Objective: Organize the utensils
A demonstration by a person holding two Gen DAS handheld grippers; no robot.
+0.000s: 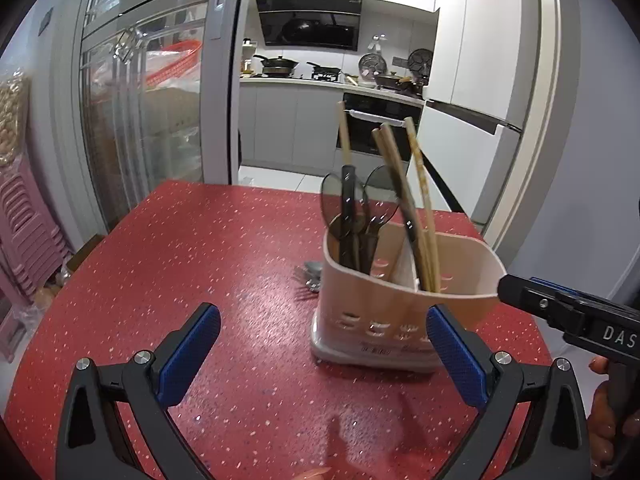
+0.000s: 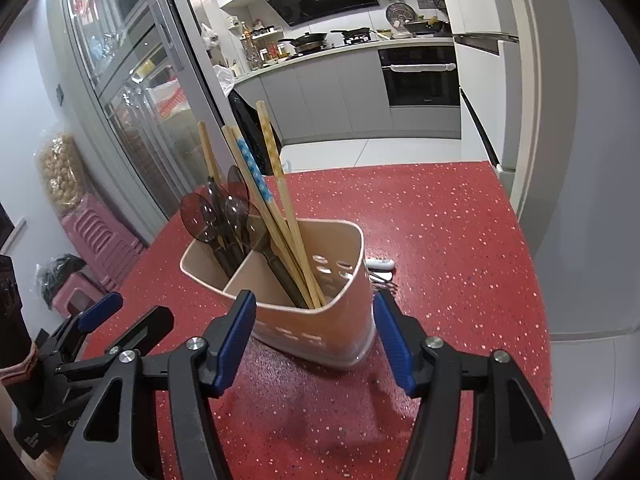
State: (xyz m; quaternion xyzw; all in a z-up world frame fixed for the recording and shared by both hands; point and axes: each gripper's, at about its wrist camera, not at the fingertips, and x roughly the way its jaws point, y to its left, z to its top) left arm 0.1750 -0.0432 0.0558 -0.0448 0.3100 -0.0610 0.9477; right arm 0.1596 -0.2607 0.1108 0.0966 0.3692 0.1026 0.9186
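Left tongs (image 1: 323,354): open, nothing between the pads, hanging over bare red counter (image 1: 224,264). The beige utensil holder (image 1: 400,304) stands just ahead and right of them, upright.

Holder is divided: dark spoons (image 1: 348,216) in its left compartment, chopsticks (image 1: 420,216) leaning in the right one, so sorting by type seems intended.

A metal fork (image 2: 380,276) lies on the counter beside the holder, probably next to go in.

Right tongs (image 2: 315,338): open, pads flanking the holder's near corner without pressing it, apparently a release.
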